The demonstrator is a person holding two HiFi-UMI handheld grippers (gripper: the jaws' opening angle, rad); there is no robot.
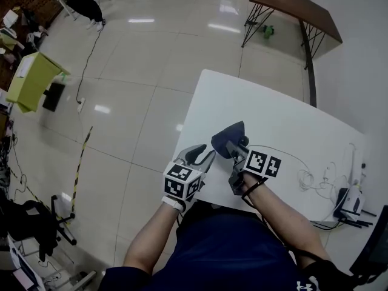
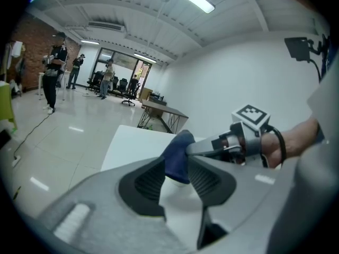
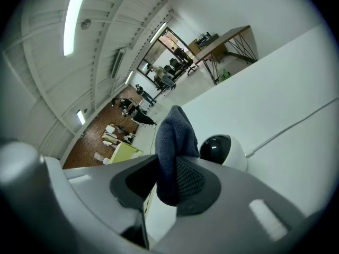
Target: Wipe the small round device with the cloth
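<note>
My right gripper (image 1: 233, 147) is shut on a dark blue cloth (image 1: 229, 138), which sticks up from its jaws above the white table (image 1: 291, 120). In the right gripper view the cloth (image 3: 175, 136) is pinched between the pads (image 3: 193, 179). The small round device (image 3: 222, 151), white with a black face, sits on the table just beyond it, to the right. Its thin cable (image 3: 296, 123) runs off to the right. In the head view the device is hidden. My left gripper (image 1: 204, 156) hovers at the table's near edge, open and empty, pointing at the cloth (image 2: 177, 152).
Tangled white cables (image 1: 315, 177) and a charger block (image 1: 353, 200) lie at the table's right edge. A brown table (image 1: 291, 5) stands across the tiled floor. A yellow-green box (image 1: 30, 80) stands far left. People stand in the far background.
</note>
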